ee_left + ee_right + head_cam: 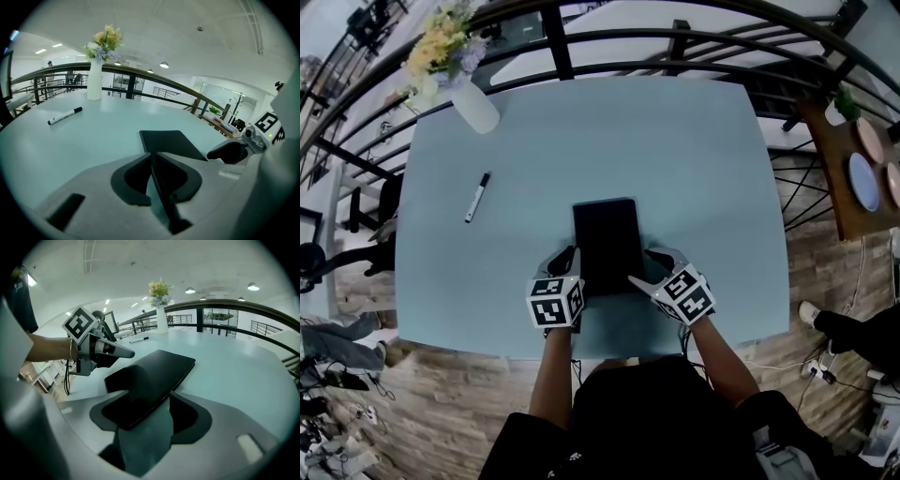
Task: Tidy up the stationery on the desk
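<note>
A black notebook (605,244) lies flat on the pale blue desk (694,150), close to its near edge. My left gripper (565,259) is at the notebook's near left corner. In the left gripper view the jaws (153,161) are closed on the notebook's thin edge (171,142). My right gripper (652,268) is at the near right corner. In the right gripper view the notebook (157,369) reaches in between the jaws, the left finger (133,378) rests over it, and a strip of desk shows beside the right finger. A black-capped white marker (477,196) lies far left.
A white vase of flowers (469,94) stands at the desk's far left corner. A dark curved railing (675,42) runs behind the desk. A wooden side table with plates (862,178) is off to the right. People's legs show on the floor at left and right.
</note>
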### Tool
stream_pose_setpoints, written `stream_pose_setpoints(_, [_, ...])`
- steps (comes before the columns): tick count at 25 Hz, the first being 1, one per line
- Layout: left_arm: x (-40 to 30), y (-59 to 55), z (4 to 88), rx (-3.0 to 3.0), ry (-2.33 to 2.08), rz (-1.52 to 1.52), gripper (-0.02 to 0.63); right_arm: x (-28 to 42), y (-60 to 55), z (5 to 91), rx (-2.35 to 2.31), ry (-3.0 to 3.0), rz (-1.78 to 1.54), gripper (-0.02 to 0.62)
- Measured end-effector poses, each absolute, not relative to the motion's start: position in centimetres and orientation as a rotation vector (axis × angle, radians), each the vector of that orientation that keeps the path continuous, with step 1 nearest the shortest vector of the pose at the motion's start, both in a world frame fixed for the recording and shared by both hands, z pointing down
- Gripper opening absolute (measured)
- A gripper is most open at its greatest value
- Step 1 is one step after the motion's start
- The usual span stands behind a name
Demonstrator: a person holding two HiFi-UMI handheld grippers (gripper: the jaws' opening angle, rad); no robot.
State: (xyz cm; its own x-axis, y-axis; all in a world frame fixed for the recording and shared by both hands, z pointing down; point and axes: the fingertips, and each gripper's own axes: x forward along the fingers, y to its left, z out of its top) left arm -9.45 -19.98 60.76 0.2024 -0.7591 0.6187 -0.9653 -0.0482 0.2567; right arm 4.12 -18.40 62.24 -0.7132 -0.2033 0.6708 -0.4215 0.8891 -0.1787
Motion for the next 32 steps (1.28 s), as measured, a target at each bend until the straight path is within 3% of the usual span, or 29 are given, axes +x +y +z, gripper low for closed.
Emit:
stream_pose_setpoints(4, [-9.8, -19.7, 58.7, 1.899, -1.648, 0.356, -0.005, 4.4, -19.2, 60.6, 0.507, -2.426, 0.396, 0.224])
stream_pose_setpoints(11, [-8.4, -19.1, 54.7, 2.037, -1.654, 0.209, -0.005, 4.6, -20.0, 56.7, 0.676, -2.566, 0.323, 0.014])
stream_pose_setpoints(32, [-5.7, -14.9, 43.9, 2.373, -1.69, 0.155, -0.006, 6.2, -17.7, 40.8, 1.012, -2.978, 0.125, 0.011])
